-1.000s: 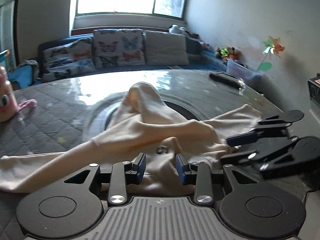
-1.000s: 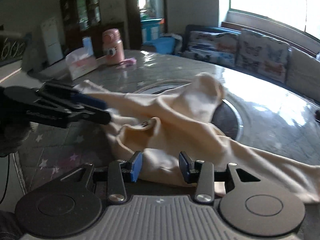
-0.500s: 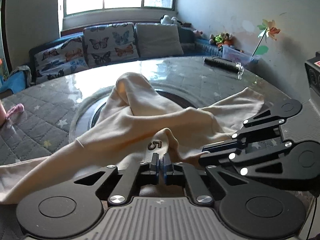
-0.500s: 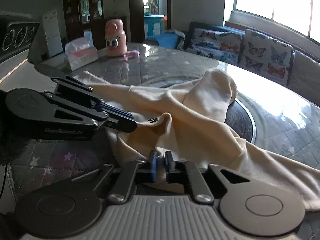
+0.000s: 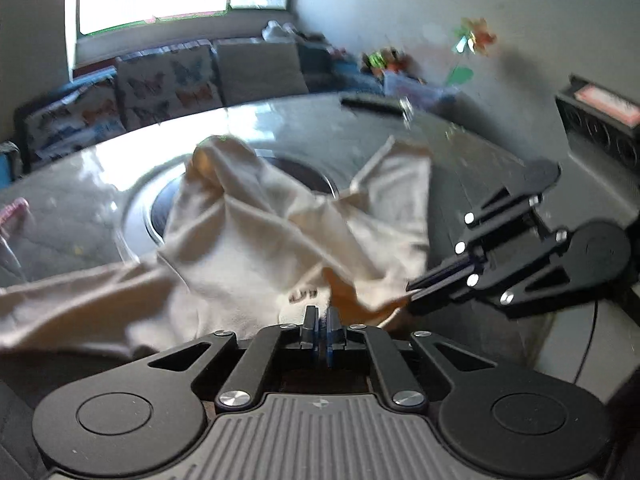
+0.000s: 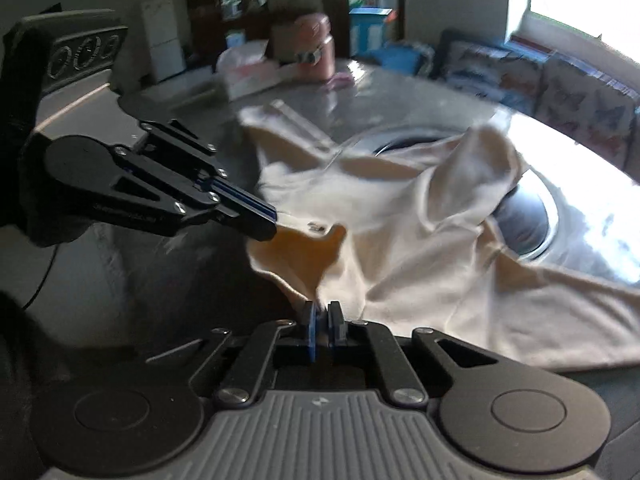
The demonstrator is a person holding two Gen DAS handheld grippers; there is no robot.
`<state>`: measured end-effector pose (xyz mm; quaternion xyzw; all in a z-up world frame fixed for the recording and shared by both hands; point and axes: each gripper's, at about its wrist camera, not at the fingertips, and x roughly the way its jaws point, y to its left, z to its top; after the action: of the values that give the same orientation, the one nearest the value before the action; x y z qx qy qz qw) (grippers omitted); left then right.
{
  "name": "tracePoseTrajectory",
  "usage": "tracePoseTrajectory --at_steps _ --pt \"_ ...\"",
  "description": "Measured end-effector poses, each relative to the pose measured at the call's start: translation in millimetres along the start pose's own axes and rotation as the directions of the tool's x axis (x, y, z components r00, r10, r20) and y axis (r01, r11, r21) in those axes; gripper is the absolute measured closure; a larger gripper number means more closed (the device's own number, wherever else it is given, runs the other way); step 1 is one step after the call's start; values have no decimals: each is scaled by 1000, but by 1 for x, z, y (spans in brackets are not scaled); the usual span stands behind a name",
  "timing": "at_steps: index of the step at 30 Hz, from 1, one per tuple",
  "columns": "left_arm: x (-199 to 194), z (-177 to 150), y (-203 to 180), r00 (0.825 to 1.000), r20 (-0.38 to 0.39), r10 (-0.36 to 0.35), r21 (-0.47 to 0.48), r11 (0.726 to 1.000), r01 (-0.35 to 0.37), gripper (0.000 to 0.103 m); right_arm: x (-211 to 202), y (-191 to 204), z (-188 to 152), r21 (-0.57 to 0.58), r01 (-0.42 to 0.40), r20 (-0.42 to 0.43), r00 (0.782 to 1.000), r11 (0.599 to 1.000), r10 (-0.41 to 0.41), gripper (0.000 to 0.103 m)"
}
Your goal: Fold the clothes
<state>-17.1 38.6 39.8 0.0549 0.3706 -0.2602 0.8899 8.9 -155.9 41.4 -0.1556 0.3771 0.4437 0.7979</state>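
A cream long-sleeved garment (image 5: 256,248) lies rumpled on the round table, one sleeve trailing left. My left gripper (image 5: 321,322) is shut on its near edge by the neck label. In the same view my right gripper (image 5: 412,304) comes in from the right, shut on the same edge a short way off. From the right wrist view the garment (image 6: 420,224) spreads ahead, my right gripper (image 6: 322,314) pinches its near hem, and my left gripper (image 6: 272,220) grips the collar edge at left. The cloth between the two hangs lifted and slack.
The round table (image 5: 80,200) has a dark inset ring (image 5: 304,168) in the middle. A pink bottle (image 6: 316,50) and tissue box (image 6: 248,72) stand at its far side. A dark remote (image 5: 372,105) lies near the far edge. A sofa with cushions (image 5: 168,84) lines the window wall.
Both grippers went from open to shut on the garment's near edge, then lifted and pulled it toward me. The cloth has risen and shifted; the current frames are blurred by motion.
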Motion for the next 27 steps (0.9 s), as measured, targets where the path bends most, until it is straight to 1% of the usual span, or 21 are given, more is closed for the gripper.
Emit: tracePoseTrajectory --at_steps 1,3,4,6,8,11,14,17,18,20,22,25,27 --pt "1 -2 1 1000 -13 -7 -4 1000 7 99 -1 -1 0 3 -22 -9 1000 1000 22 91" --pt "-2 4 6 1000 -3 -6 -9 1000 6 97 -7 -5 4 11 -53 -3 999 999 53 89" --pt "-4 7 9 1000 5 -4 -12 1000 4 97 -11 -8 7 16 -61 8 998 998 61 89" --pt "-8 13 15 1000 22 -1 -16 1000 1 97 -16 -16 15 28 -50 36 998 998 49 89" --pt "-11 19 20 998 48 32 -26 999 -31 97 -17 -29 23 52 -21 59 998 998 18 89" --pt "-4 35 37 991 73 110 -59 993 -105 97 -6 -53 33 110 43 64 997 993 -50 89" --pt "14 53 55 982 62 181 -124 977 -172 97 5 -78 44 167 106 65 991 980 -118 89" --pt "37 69 70 968 45 246 -159 959 -236 96 16 -103 54 224 168 62 981 960 -186 89" --pt "45 74 75 965 39 260 -169 953 -250 95 20 -111 57 243 188 60 976 952 -208 89" --pt "61 85 83 960 29 279 -179 946 -270 89 27 -126 61 280 210 59 970 937 -235 89" --pt "78 97 90 955 25 296 -174 942 -287 78 35 -140 64 318 220 60 966 922 -252 88" --pt "107 112 104 950 4 311 -173 936 -306 78 47 -162 68 373 235 61 959 898 -276 87" --pt "122 119 110 950 -6 313 -169 936 -309 78 55 -175 71 406 244 60 955 881 -292 81"
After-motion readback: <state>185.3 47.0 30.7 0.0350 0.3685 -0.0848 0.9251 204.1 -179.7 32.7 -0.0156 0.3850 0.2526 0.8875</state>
